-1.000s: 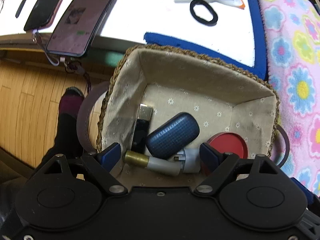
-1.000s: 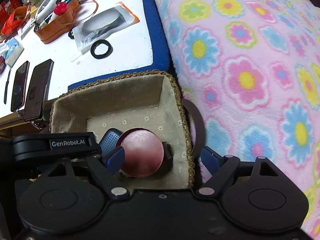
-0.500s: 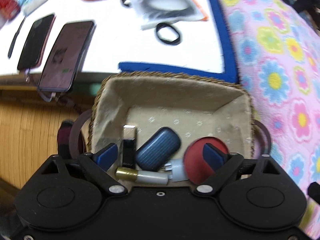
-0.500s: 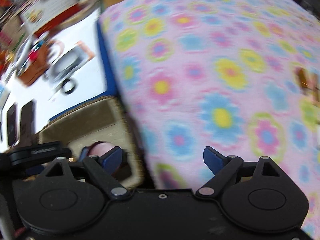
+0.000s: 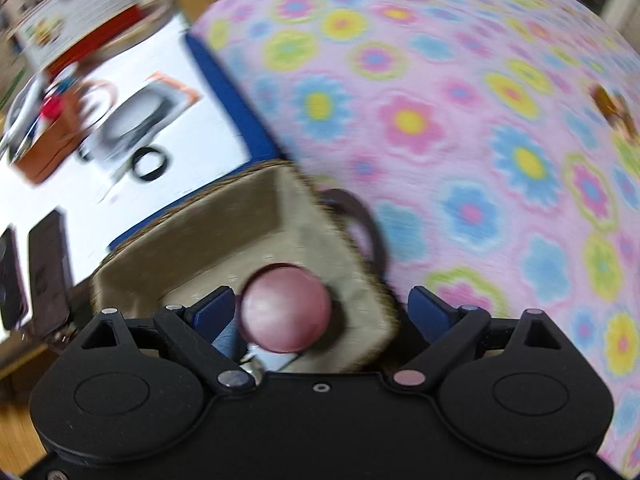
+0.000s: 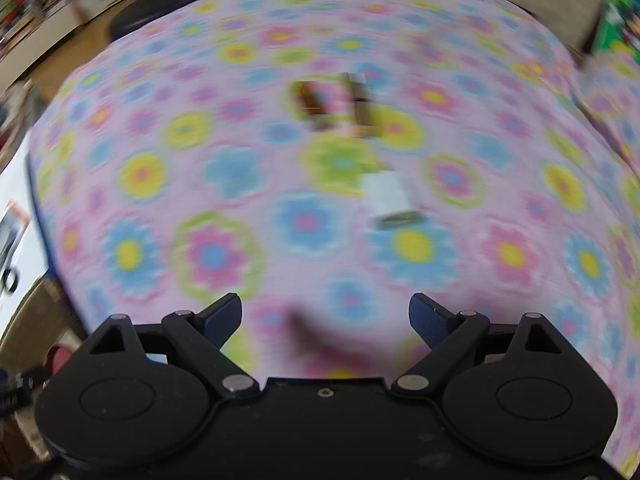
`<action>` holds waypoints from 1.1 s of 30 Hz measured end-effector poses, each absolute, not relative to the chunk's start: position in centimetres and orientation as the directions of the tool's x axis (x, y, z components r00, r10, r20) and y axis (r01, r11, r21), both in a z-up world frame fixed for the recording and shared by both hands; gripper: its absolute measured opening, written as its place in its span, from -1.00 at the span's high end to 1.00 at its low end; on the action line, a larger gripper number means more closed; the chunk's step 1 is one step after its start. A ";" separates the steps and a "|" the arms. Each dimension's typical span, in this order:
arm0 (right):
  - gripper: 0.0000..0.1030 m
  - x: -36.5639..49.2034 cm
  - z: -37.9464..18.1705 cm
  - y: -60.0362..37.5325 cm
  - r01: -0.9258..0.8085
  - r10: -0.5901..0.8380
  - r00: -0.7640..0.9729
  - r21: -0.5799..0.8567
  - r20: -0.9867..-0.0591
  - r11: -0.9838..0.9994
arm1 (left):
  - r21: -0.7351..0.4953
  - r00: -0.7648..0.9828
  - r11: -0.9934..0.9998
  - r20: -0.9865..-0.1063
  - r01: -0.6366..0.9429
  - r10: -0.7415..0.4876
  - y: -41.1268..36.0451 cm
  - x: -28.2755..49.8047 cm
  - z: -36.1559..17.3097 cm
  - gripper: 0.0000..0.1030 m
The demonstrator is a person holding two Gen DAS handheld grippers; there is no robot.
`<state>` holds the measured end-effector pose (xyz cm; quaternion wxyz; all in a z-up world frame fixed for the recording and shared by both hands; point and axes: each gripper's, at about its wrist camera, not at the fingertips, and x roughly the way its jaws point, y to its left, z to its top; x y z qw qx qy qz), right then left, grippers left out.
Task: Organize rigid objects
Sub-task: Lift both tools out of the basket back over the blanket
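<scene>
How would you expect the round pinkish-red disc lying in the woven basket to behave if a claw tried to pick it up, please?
The round pinkish-red disc looks smooth with a slight sheen, so it may slip between pads. It appears rigid and should probably hold its shape. Being round, it could roll if set on edge, though the fabric-lined woven basket would likely stop it.

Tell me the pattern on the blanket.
Pink blanket with blue, yellow, green and pink flowers, blurred; clearest in the right wrist view.

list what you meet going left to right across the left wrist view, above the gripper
two dark phones → orange holder → black ring → lined wicker basket with the round pink lid inside → brown basket handle → flowered pink blanket
</scene>
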<state>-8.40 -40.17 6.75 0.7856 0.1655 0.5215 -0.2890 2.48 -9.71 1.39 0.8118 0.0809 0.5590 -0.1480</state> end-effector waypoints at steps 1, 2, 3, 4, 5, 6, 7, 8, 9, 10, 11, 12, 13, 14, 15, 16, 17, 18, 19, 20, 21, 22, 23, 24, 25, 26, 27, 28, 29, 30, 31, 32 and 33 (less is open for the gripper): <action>-0.77 -9.1 6.7 -41.3 0.650 -0.286 0.284 -0.035 -0.915 0.759 | -0.031 0.336 0.937 -0.929 0.349 -0.155 -10.5 2.2 1.6 -0.77; -0.77 -9.8 6.5 -42.4 0.673 -0.291 0.280 -0.029 -0.915 0.739 | -0.025 0.342 0.930 -0.926 0.366 -0.160 -11.3 1.9 1.9 -0.76; -0.77 -10.2 6.2 -43.5 0.694 -0.295 0.274 -0.024 -0.915 0.720 | -0.020 0.348 0.922 -0.923 0.386 -0.166 -12.1 1.7 2.2 -0.76; -0.77 -10.9 6.0 -44.7 0.715 -0.298 0.268 -0.018 -0.916 0.699 | -0.019 0.353 0.914 -0.919 0.405 -0.176 -13.0 1.3 2.6 -0.76; -0.77 -11.3 5.7 -45.4 0.734 -0.302 0.263 -0.014 -0.916 0.679 | -0.025 0.351 0.906 -0.917 0.423 -0.189 -13.9 1.1 2.9 -0.76; -0.77 -11.8 5.5 -46.3 0.752 -0.309 0.257 -0.011 -0.916 0.659 | -0.037 0.341 0.899 -0.918 0.437 -0.204 -14.8 1.0 3.1 -0.76; -0.77 -12.4 5.3 -47.3 0.770 -0.319 0.249 -0.013 -0.914 0.638 | -0.053 0.329 0.891 -0.918 0.452 -0.221 -15.6 0.9 3.3 -0.76; -0.77 -13.0 5.0 -48.3 0.786 -0.331 0.239 -0.018 -0.913 0.617 | -0.068 0.317 0.881 -0.918 0.469 -0.240 -16.5 0.8 3.5 -0.76; -0.77 -13.6 4.8 -49.4 0.803 -0.340 0.229 -0.020 -0.912 0.596 | -0.079 0.307 0.871 -0.917 0.485 -0.254 -17.3 0.7 3.6 -0.76; -0.77 -14.1 4.6 -50.4 0.821 -0.345 0.220 -0.018 -0.913 0.571 | -0.082 0.300 0.861 -0.917 0.502 -0.262 -18.2 0.6 3.8 -0.77; -0.78 -14.5 4.3 -51.2 0.839 -0.353 0.212 -0.015 -0.911 0.543 | -0.078 0.297 0.852 -0.918 0.517 -0.264 -19.0 0.6 4.0 -0.77; -0.78 -15.0 4.2 -52.1 0.857 -0.369 0.202 -0.020 -0.907 0.516 | -0.072 0.298 0.844 -0.917 0.531 -0.265 -19.7 0.5 4.2 -0.77; -0.79 -15.4 4.1 -53.0 0.873 -0.396 0.187 -0.033 -0.899 0.487 | -0.063 0.301 0.836 -0.916 0.545 -0.265 -20.3 0.4 4.4 -0.77; -0.82 -15.9 4.0 -53.8 0.887 -0.425 0.171 -0.049 -0.889 0.459 | -0.053 0.306 0.828 -0.914 0.558 -0.265 -20.8 0.4 4.7 -0.77; -0.87 -16.2 3.8 -54.6 0.898 -0.449 0.158 -0.061 -0.879 0.435 | -0.046 0.311 0.821 -0.912 0.570 -0.267 -21.1 0.4 4.9 -0.77; -0.92 -16.5 3.7 -55.3 0.908 -0.466 0.153 -0.062 -0.871 0.415 | -0.042 0.314 0.813 -0.910 0.581 -0.271 -21.4 0.5 5.1 -0.77; -1.00 -16.9 3.5 -56.0 0.917 -0.478 0.153 -0.056 -0.865 0.395 | -0.040 0.314 0.808 -0.909 0.588 -0.274 -21.5 0.7 5.3 -0.77; -1.00 -17.1 3.3 -56.5 0.924 -0.490 0.158 -0.047 -0.857 0.380 | -0.041 0.311 0.804 -0.910 0.593 -0.275 -21.6 1.1 5.3 -0.77; -1.00 -17.1 3.1 -56.9 0.928 -0.512 0.164 -0.045 -0.843 0.371 | -0.042 0.307 0.802 -0.911 0.596 -0.275 -21.6 1.5 5.3 -0.77; -1.00 -17.0 2.9 -57.0 0.927 -0.539 0.169 -0.052 -0.825 0.371 | -0.041 0.307 0.802 -0.911 0.595 -0.275 -21.5 1.9 5.4 -0.77; -1.00 -16.8 2.7 -57.1 0.922 -0.561 0.178 -0.063 -0.808 0.383 | -0.039 0.310 0.804 -0.911 0.594 -0.273 -21.4 2.3 5.5 -0.77; -1.00 -16.8 2.5 -57.0 0.917 -0.584 0.194 -0.067 -0.788 0.394 | -0.036 0.315 0.805 -0.909 0.592 -0.272 -21.3 2.8 5.6 -0.77; -1.00 -16.7 2.4 -57.2 0.916 -0.604 0.209 -0.062 -0.769 0.395 | -0.034 0.321 0.807 -0.907 0.589 -0.272 -21.2 3.3 5.7 -0.77; -1.00 -16.7 2.1 -57.1 0.918 -0.625 0.225 -0.053 -0.747 0.393 | -0.032 0.329 0.813 -0.905 0.582 -0.270 -20.9 3.8 5.8 -0.77; -1.00 -16.9 1.8 -56.6 0.921 -0.655 0.240 -0.045 -0.716 0.386 | -0.034 0.334 0.819 -0.903 0.572 -0.271 -20.6 4.3 5.8 -0.77; -1.00 -17.1 1.2 -56.0 0.926 -0.696 0.255 -0.036 -0.671 0.375 | -0.041 0.339 0.826 -0.900 0.561 -0.275 -20.2 4.8 5.9 -0.77; -1.00 -17.0 0.8 -55.1 0.924 -0.740 0.255 -0.068 -0.622 0.375 | -0.053 0.341 0.834 -0.897 0.550 -0.282 -19.8 5.3 5.8 -0.77; -1.00 -16.8 0.2 -54.3 0.914 -0.789 0.268 -0.112 -0.554 0.389 | -0.066 0.341 0.841 -0.895 0.537 -0.288 -19.4 5.8 5.8 -0.77; -1.00 -16.5 -0.1 -53.9 0.911 -0.797 0.262 -0.132 -0.544 0.390 | -0.077 0.343 0.848 -0.892 0.524 -0.293 -18.9 6.2 5.8 -0.77; -1.00 -16.3 0.2 -54.0 0.911 -0.799 0.254 -0.142 -0.546 0.387 | -0.086 0.345 0.854 -0.891 0.513 -0.296 -18.5 6.5 5.6 -0.77; -1.00 -16.3 0.2 -54.2 0.911 -0.797 0.254 -0.141 -0.548 0.388 | -0.093 0.346 0.858 -0.889 0.505 -0.300 -18.1 6.8 5.5 -0.77; -1.00 -16.5 0.0 -54.3 0.912 -0.793 0.265 -0.124 -0.549 0.391 | -0.098 0.348 0.863 -0.888 0.496 -0.301 -17.7 7.1 5.4 -0.77; -1.00 -16.8 0.2 -54.8 0.914 -0.781 0.278 -0.095 -0.559 0.394 | -0.102 0.349 0.867 -0.887 0.488 -0.301 -17.3 7.4 5.3 -0.77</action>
